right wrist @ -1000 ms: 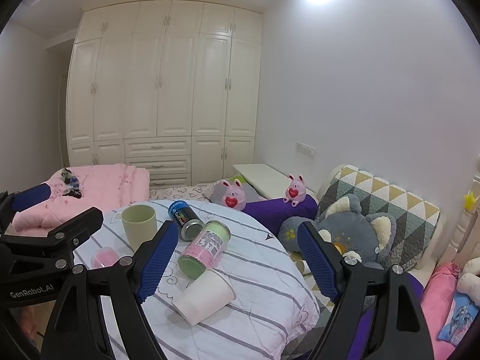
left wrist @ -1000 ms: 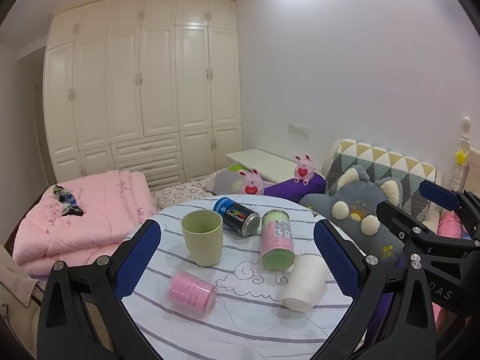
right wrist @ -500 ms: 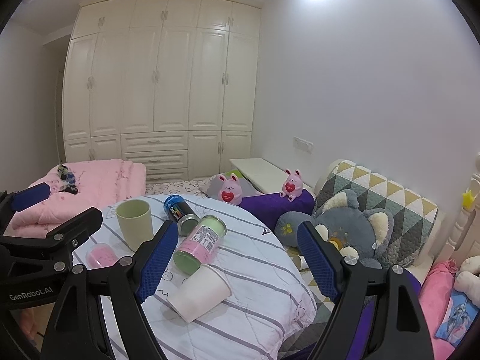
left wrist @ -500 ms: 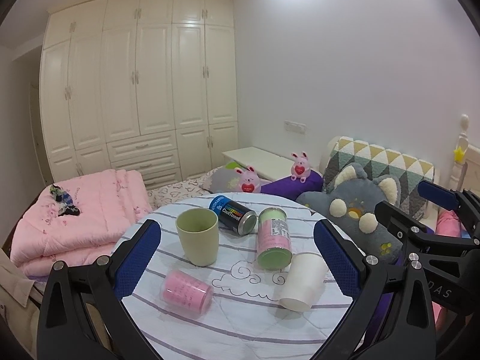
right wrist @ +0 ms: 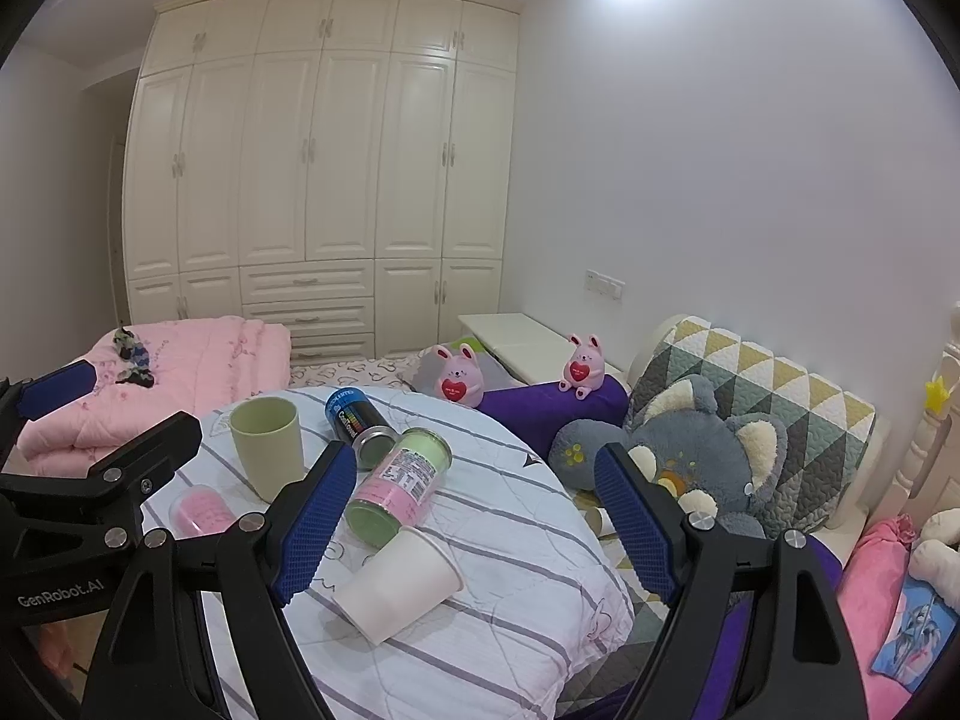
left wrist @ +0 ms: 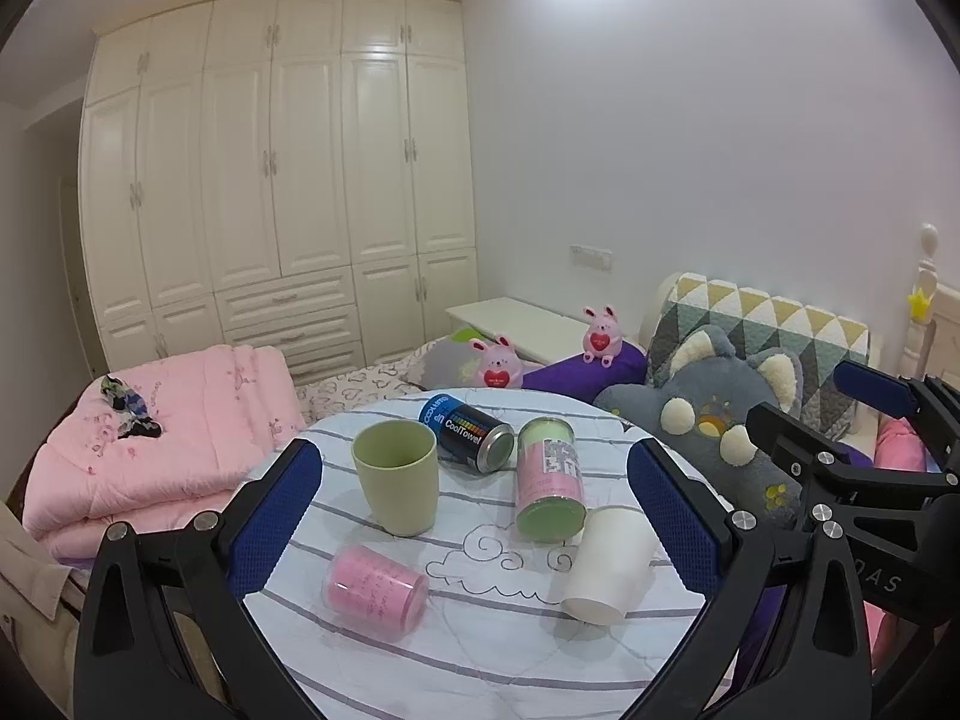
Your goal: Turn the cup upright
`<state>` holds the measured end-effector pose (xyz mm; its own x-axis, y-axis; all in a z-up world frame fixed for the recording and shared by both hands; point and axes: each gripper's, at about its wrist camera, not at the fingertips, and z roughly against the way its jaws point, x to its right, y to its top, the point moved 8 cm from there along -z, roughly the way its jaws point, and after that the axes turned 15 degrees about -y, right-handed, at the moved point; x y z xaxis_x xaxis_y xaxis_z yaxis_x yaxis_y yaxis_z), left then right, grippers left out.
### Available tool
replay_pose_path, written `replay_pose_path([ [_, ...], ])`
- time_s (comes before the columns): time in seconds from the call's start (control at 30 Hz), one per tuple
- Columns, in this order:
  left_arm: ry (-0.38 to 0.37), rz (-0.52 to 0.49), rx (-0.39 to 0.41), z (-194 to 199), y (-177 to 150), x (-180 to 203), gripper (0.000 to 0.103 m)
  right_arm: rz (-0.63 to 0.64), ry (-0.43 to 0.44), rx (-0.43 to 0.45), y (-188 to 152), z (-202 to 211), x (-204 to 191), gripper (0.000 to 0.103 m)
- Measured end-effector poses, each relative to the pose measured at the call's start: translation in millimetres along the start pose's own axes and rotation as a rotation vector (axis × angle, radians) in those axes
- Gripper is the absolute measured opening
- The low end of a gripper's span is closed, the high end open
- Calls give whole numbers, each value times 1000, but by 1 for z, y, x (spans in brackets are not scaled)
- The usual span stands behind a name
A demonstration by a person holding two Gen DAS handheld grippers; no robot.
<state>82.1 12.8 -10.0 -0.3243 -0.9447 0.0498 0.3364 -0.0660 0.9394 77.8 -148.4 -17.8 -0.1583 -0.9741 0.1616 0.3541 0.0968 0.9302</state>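
Both the left tongs (left wrist: 474, 504) and right tongs (right wrist: 474, 516) hung spread wide, empty. Between the left pair, the white paper cup (left wrist: 606, 567) lay tipped on the striped round worktop (left wrist: 480, 648).

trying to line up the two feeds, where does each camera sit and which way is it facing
Left wrist: rides on the left gripper, above the near edge of the round table, facing the wardrobe; its two blue-padded fingers frame the green cup, and the right gripper shows at the right edge.
Right wrist: rides on the right gripper, further right, facing the wardrobe and plush toys; the left gripper shows at left.
Shared: the green cup, the white paper cup on its side, and the cans.
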Motion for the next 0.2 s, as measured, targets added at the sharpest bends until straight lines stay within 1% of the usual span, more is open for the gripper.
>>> replay_pose_path([
  [0.2,-12,21,-37,-8,-5,-7,103,7,9,-23,-4,-8,-3,83],
])
